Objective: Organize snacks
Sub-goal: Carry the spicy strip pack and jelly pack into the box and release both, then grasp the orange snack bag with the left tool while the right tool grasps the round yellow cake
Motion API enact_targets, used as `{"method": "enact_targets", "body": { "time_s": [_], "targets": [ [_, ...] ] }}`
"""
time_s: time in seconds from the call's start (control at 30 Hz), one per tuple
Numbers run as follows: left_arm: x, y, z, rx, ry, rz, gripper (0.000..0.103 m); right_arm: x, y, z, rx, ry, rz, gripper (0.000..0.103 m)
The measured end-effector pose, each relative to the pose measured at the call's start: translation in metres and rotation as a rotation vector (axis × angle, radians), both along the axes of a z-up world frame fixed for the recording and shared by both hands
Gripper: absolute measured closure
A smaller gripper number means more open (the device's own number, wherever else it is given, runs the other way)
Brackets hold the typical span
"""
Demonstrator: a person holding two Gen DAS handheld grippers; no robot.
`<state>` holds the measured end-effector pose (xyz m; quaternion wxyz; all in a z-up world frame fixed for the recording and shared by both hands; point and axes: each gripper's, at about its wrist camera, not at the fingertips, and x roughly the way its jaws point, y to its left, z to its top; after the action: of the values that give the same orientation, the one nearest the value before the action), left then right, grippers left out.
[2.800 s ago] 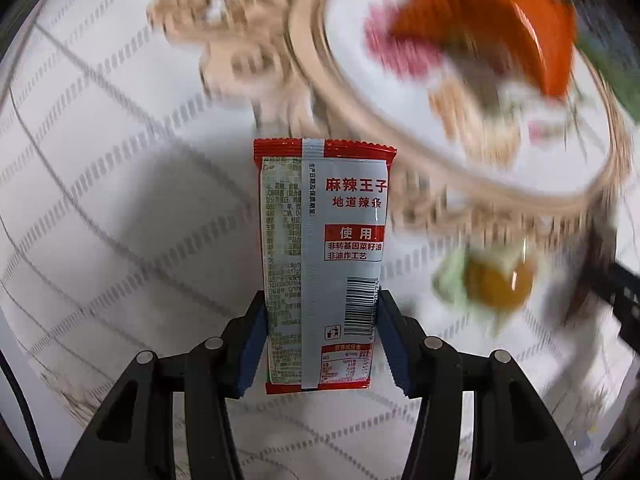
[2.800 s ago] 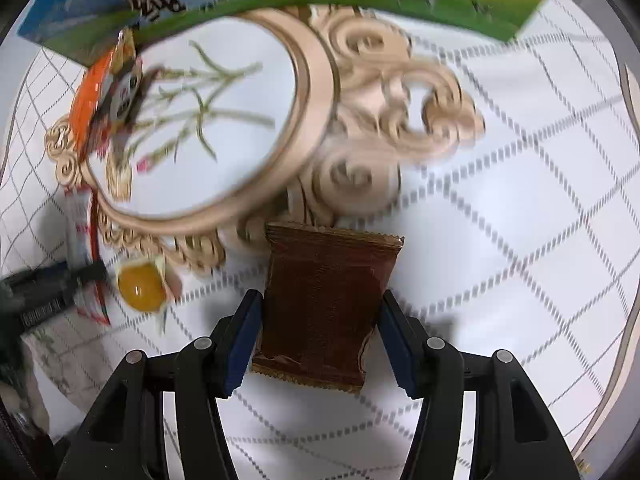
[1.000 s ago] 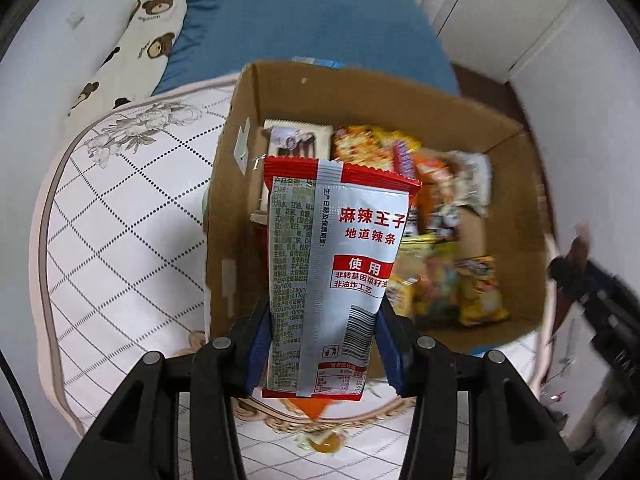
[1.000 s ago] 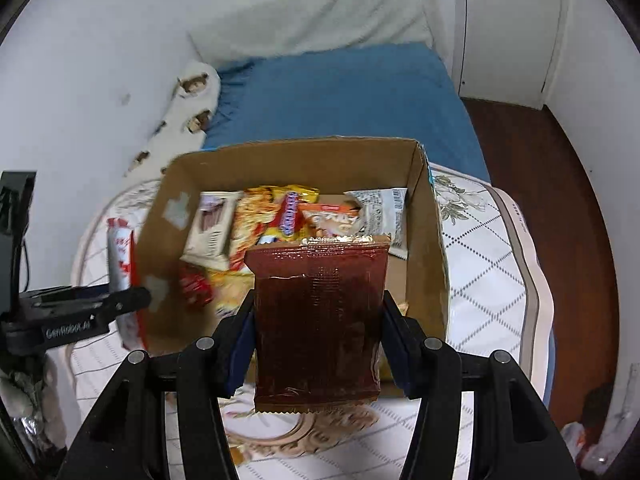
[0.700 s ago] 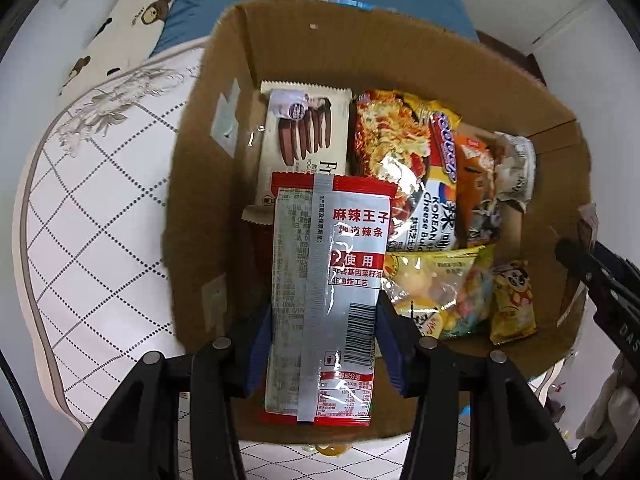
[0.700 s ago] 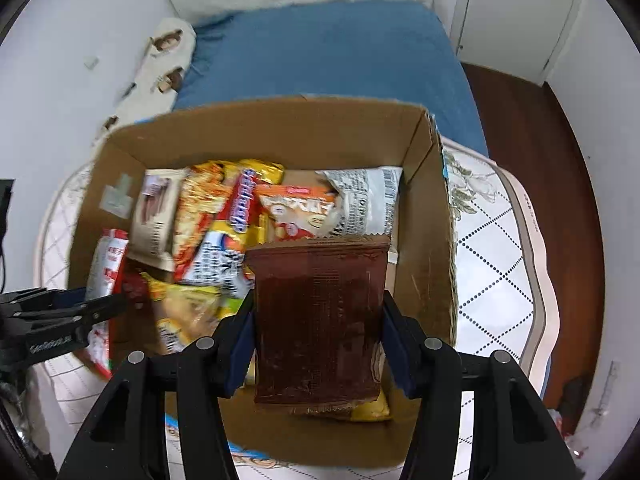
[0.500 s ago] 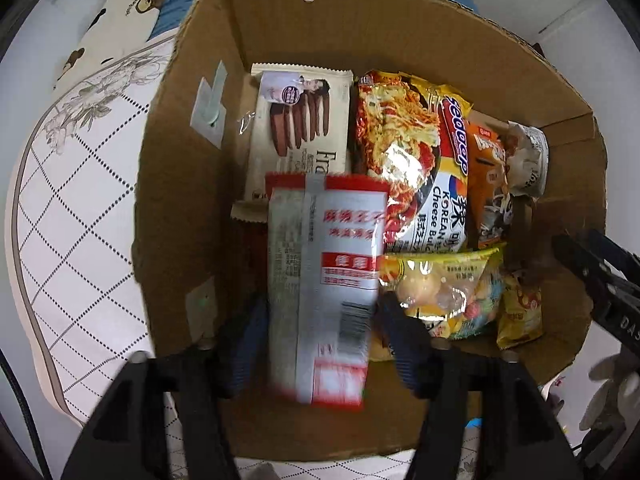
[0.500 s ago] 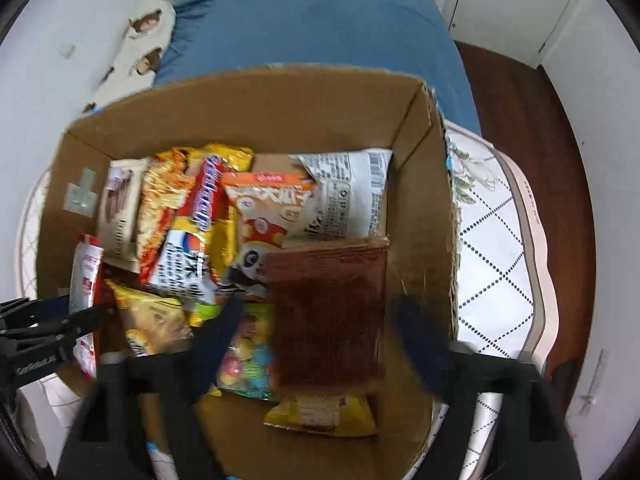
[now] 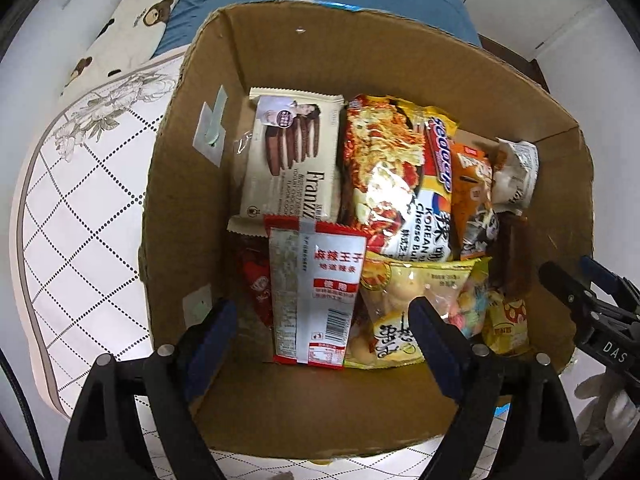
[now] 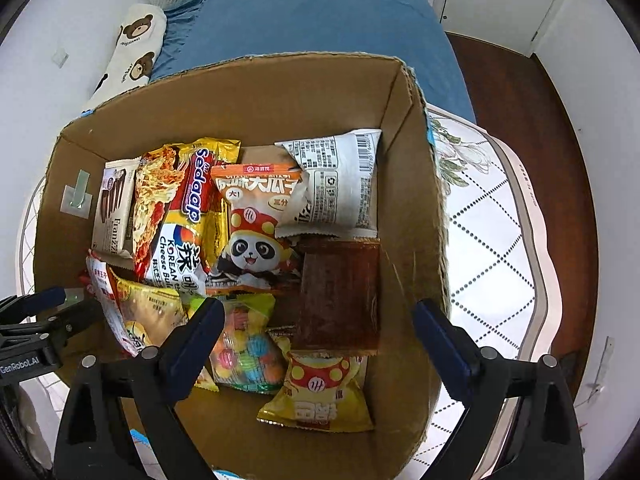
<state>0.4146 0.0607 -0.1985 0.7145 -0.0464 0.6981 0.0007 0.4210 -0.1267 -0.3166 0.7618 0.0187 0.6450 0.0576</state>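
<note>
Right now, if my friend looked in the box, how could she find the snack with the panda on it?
Look inside the big cardboard box on the quilted table. Near the middle lies the panda packet, between the Korean cheese noodle pack and the white packet. It alone has an orange top with a cartoon panda wearing a red and yellow hat.

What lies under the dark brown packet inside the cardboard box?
The dark brown packet overlaps the top edge of a yellow mushroom-print packet by the cardboard box wall. Whatever else lies beneath it is covered.
</note>
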Motion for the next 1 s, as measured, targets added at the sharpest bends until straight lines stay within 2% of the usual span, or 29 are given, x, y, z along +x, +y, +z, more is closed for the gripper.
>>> {"method": "enact_targets", "body": {
  "time_s": [0.1,0.33,0.67,1.0],
  "targets": [
    [-0.009,-0.007,0.008,0.035,-0.024,-0.022,0.016,-0.011,-0.001,0.006,-0.007,-0.015,0.004,0.005],
    [-0.023,-0.018,0.034,0.056,-0.117,-0.023,0.016,-0.034,-0.002,0.024,-0.003,-0.061,0.010,0.005],
    [-0.061,-0.021,0.078,0.087,-0.290,-0.034,0.016,-0.075,-0.004,0.072,0.002,-0.195,0.008,0.005],
    [-0.110,-0.021,0.117,0.051,-0.414,-0.005,0.016,-0.126,-0.005,0.124,0.017,-0.344,0.008,0.005]
  ]
}}
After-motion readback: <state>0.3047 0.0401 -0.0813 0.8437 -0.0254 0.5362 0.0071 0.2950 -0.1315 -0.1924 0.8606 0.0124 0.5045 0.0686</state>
